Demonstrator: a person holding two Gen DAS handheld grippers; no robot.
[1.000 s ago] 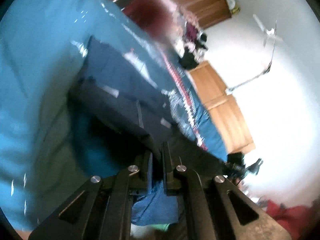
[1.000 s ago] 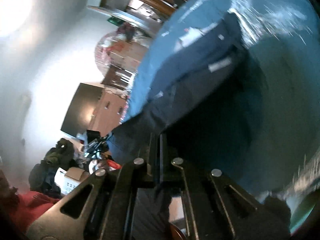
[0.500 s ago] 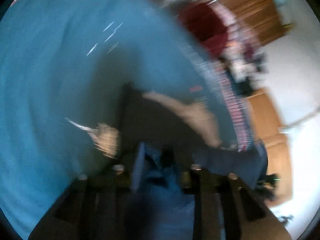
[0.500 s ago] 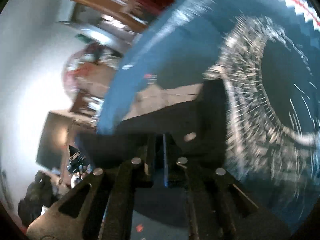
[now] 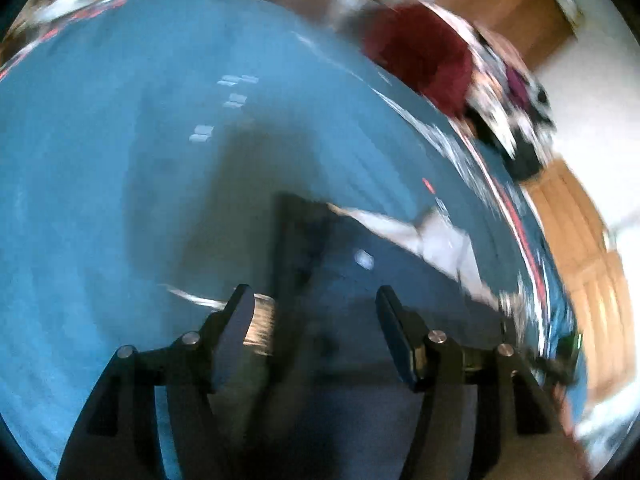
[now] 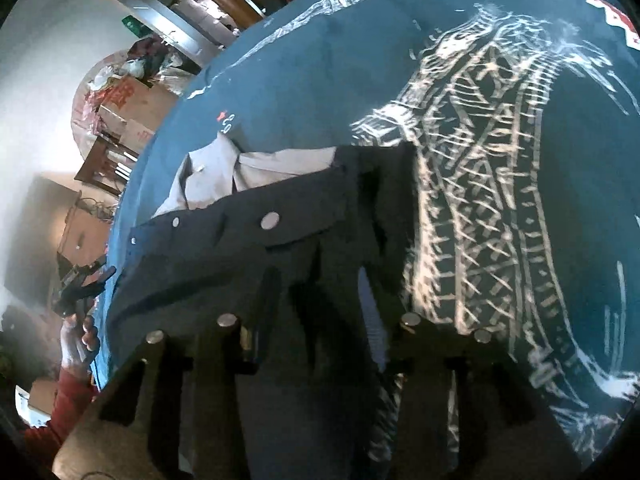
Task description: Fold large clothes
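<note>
- Since both sets of jaws have just been opening, you look to be done w/ one fold pass: the dark navy jacket (image 6: 256,264) lies on the blue bedspread (image 6: 320,80), no longer gripped.
- Left gripper (image 5: 316,300): fingers spread wide, nothing pinched; jacket cloth sits below and between them but the pads aren't pressing it.
- Right gripper (image 6: 320,328): fingers parted, less wide than the left; dark cloth lies under and between them, no squeeze visible.
- Progress, my guess: top part looks laid flat, pale grey lining (image 6: 260,172) showing at the far edge, so it's partly folded at best. Left to do: prob another fold or two, plus smoothing. Can't tell how the near end lies; it's hidden by the grippers.
- Jacket: heavy-looking matte woven fabric, flap pocket w/ a round metal snap (image 6: 270,222), second snap near the placket. Creases by the right fingers.
- Lining: lighter, thinner, crumpled, collar-like shape.
- Bedspread: soft flat blue weave, cream geometric lattice print (image 6: 480,180) just beside the jacket on the right wrist view; red-white zigzag border at the edge.
- Left wrist view is motion-blurred, so fine detail there is unsure.
</note>
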